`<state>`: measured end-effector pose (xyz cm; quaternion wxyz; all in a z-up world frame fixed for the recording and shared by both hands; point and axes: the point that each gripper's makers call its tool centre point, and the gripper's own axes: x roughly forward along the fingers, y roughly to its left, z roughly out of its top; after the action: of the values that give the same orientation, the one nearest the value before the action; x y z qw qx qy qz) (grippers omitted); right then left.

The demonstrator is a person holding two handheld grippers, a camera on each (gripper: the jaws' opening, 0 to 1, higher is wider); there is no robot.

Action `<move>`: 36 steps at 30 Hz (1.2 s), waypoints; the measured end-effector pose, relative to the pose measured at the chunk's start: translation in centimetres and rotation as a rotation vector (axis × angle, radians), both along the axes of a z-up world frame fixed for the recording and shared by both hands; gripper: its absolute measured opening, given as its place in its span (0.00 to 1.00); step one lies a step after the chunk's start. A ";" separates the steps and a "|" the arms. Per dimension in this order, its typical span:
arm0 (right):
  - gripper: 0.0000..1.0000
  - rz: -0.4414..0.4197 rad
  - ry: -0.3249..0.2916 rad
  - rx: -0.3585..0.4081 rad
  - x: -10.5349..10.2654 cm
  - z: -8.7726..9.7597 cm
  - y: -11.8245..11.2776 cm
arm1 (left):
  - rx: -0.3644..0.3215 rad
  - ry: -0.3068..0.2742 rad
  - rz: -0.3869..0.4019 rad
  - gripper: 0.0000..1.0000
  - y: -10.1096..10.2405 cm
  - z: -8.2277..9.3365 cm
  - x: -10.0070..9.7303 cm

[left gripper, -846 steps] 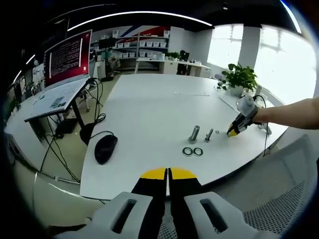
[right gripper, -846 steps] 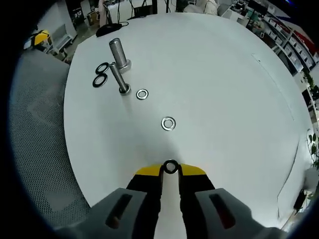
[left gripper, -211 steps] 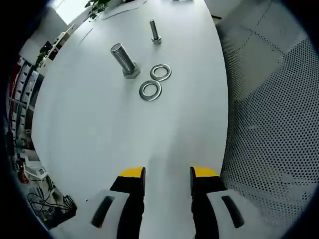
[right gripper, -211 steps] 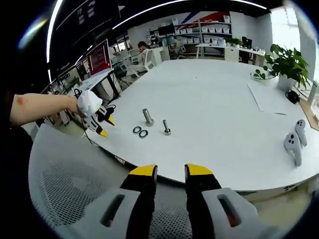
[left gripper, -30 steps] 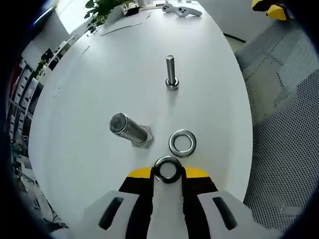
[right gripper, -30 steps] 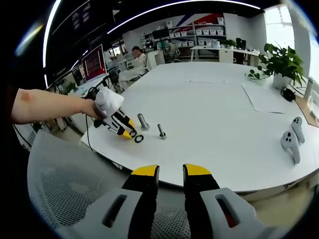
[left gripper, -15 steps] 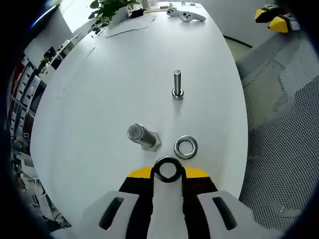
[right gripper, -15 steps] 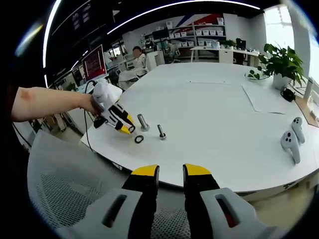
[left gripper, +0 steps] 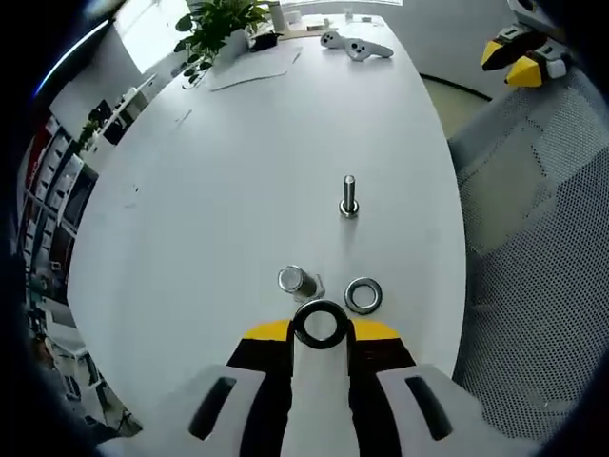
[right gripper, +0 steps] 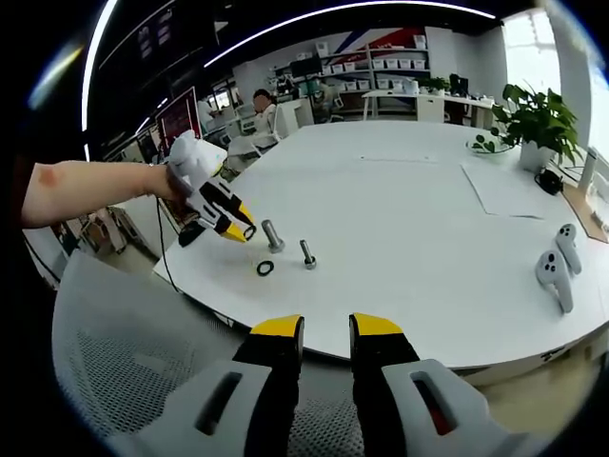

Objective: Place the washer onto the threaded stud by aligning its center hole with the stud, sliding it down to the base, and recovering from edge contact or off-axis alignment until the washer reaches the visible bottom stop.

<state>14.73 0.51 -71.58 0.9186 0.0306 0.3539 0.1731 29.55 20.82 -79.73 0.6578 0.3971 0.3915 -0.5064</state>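
Observation:
My left gripper [left gripper: 321, 330] is shut on a steel washer [left gripper: 298, 325], held flat between the yellow tips above the table. Just beyond it stands the large threaded stud [left gripper: 294, 281], seen almost end-on. A second washer [left gripper: 363, 295] lies on the table to the stud's right, and a thin bolt [left gripper: 349, 196] stands farther off. In the right gripper view, the left gripper [right gripper: 238, 223] hovers up and left of the stud [right gripper: 273, 236], with the loose washer [right gripper: 265, 268] and thin bolt [right gripper: 308, 252] nearby. My right gripper [right gripper: 325, 329] is open, off the table's edge.
The white table [right gripper: 419, 219] carries two game controllers [right gripper: 555, 270], a paper sheet [right gripper: 504, 186] and a potted plant [right gripper: 538, 119] at its far side. A mesh chair [left gripper: 533, 276] sits by the table's near edge. A person's arm [right gripper: 86, 190] holds the left gripper.
The left gripper has risen off the table with the washer, so the stud and bolt look smaller and the stud is seen more from above. The right gripper has stayed put.

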 end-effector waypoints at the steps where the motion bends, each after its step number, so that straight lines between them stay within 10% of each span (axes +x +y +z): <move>1: 0.22 -0.001 -0.001 0.001 0.0 0.0 0.0 | 0.000 -0.003 -0.002 0.19 -0.1 0.1 0.1; 14: 0.22 0.000 -0.001 0.001 0.0 0.0 0.0 | -0.004 -0.022 -0.028 0.19 -2.3 1.5 1.5; 36: 0.22 0.004 -0.002 0.013 0.0 0.1 0.2 | 0.077 0.018 -0.058 0.19 -2.8 -1.0 2.3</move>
<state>14.73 0.69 -71.53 0.9183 0.0357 0.3520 0.1773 31.85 18.03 -80.78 0.6235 0.4287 0.4050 -0.5133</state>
